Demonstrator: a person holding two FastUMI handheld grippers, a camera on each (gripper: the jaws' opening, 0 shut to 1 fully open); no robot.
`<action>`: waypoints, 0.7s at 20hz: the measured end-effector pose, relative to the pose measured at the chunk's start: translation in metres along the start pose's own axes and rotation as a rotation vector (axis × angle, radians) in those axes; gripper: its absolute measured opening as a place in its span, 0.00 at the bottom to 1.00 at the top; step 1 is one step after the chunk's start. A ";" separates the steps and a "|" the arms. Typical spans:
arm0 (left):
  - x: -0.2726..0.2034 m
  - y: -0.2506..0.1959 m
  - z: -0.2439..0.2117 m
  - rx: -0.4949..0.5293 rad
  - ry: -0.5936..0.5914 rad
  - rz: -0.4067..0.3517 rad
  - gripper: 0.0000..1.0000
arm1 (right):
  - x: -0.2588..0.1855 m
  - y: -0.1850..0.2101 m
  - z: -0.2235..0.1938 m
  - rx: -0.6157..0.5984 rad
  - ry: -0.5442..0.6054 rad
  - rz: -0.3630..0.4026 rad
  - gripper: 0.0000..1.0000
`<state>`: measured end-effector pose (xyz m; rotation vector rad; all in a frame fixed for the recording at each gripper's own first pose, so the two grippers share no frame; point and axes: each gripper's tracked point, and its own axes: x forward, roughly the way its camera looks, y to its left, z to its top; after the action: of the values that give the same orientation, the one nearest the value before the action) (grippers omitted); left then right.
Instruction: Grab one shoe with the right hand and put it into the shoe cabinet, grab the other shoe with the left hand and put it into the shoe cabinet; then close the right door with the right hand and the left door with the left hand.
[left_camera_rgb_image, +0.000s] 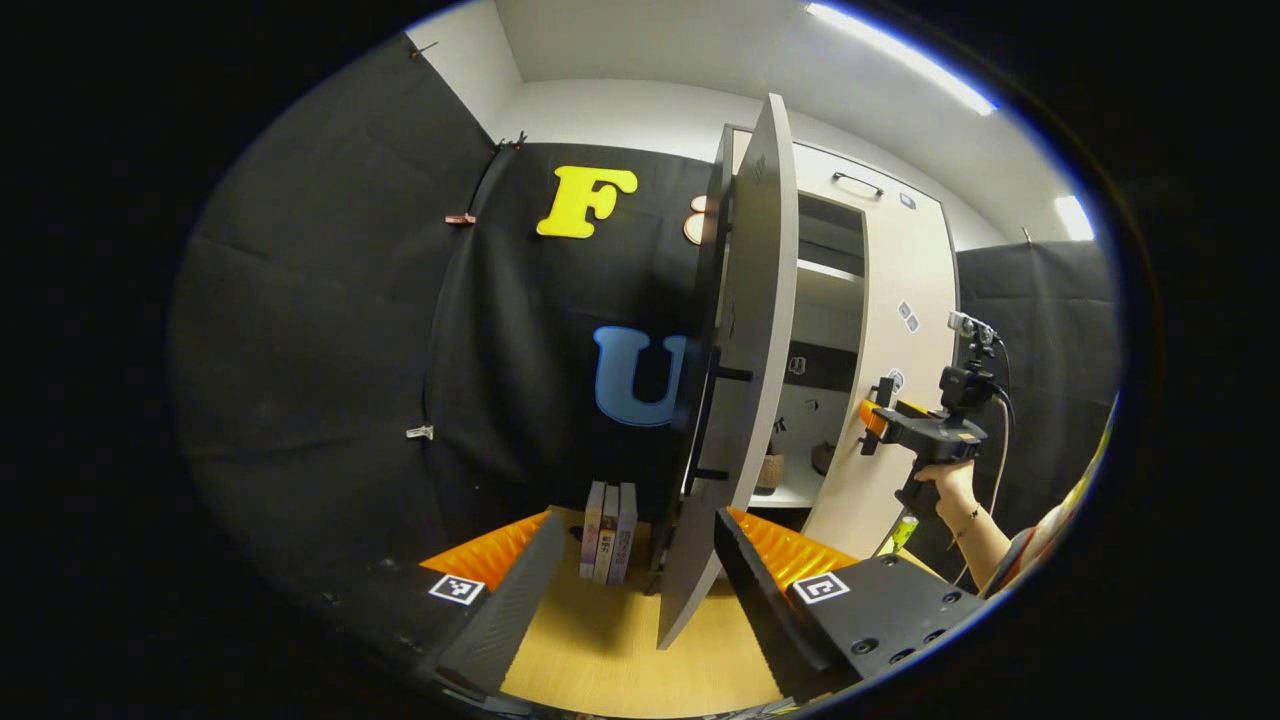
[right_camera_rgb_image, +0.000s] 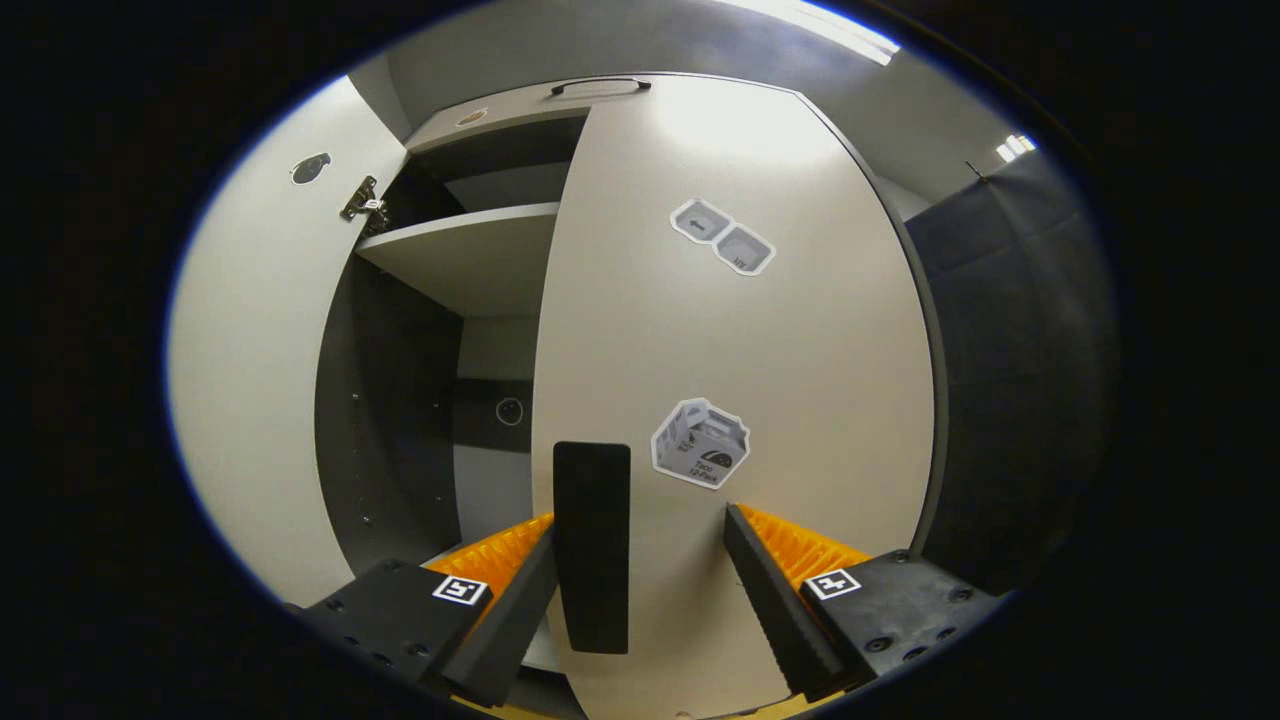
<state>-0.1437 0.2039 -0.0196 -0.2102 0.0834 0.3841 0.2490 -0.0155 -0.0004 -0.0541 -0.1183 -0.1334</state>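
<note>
A: We see the left gripper (left_camera_rgb_image: 635, 590) with its fingers spread wide, holding nothing. The edge of the left door (left_camera_rgb_image: 735, 400) stands between them, swung well out from the shoe cabinet (left_camera_rgb_image: 900, 300), and we can't tell whether either finger touches it. A dark handle (left_camera_rgb_image: 712, 420) sits on the door's left face.

B: In the left gripper view, at about three o'clock, we see the right gripper (left_camera_rgb_image: 872, 420), held in a hand (left_camera_rgb_image: 945, 490) against the right door (left_camera_rgb_image: 905, 400).

A: From the right gripper view, the right gripper (right_camera_rgb_image: 640, 590) has its jaws apart, gripping nothing. The right door (right_camera_rgb_image: 740, 350) faces us, and its dark handle (right_camera_rgb_image: 592, 545) stands upright between the fingers, close to the left one.

B: Any writing? We see stickers on that door: a pair (right_camera_rgb_image: 722, 235) at twelve o'clock and a box-shaped one (right_camera_rgb_image: 700, 443) near centre. Their print is too small for us to read.

A: The shoes (left_camera_rgb_image: 770, 468): in the left gripper view we make out two dark shapes on a low shelf inside the cabinet, through the gap between the doors.

B: And three books (left_camera_rgb_image: 608, 530) stand upright on the wooden floor (left_camera_rgb_image: 600, 650) at six o'clock, left of the door's lower edge.
</note>
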 end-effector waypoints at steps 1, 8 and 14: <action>0.006 0.002 0.000 -0.001 0.001 -0.010 0.95 | -0.007 0.001 0.006 0.003 -0.008 0.010 0.98; 0.049 0.004 -0.001 0.015 0.015 -0.116 0.95 | -0.107 -0.023 0.056 -0.032 -0.042 0.058 0.98; 0.068 -0.008 0.003 0.059 0.012 -0.205 0.95 | -0.172 -0.072 0.074 -0.036 -0.034 -0.040 0.97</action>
<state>-0.0777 0.2224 -0.0236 -0.1614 0.0837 0.1758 0.0615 -0.0601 0.0554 -0.0898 -0.1512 -0.1751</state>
